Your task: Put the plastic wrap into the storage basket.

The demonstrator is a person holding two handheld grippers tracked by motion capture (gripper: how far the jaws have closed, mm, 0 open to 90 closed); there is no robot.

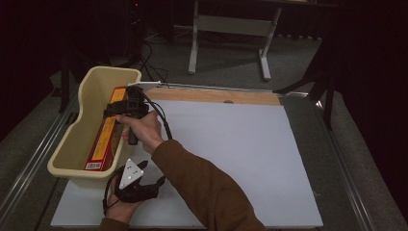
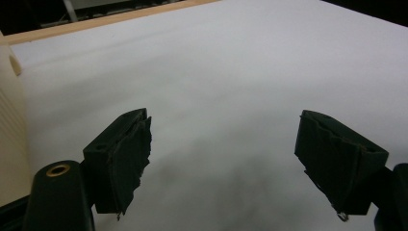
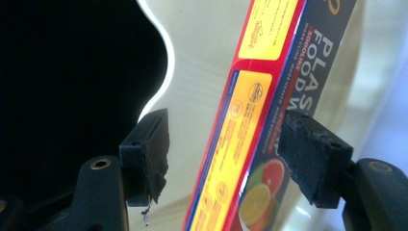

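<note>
Lying between right gripper [image 3: 223, 159] fingers [image 3: 153, 147], wrap box [image 3: 250, 144]

On the long box [image 3: 269, 110] we can read big white letters — "PLAS" and "FOOD W" — the small print is too blurry.

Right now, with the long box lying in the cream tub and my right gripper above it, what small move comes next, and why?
Probably lift the right gripper straight up and away. In the right gripper view its jaws stand apart, a gap showing between the left pad and the box, so it looks released. The box lies lengthwise inside the tub, and the left gripper waits open over the white sheet.
</note>
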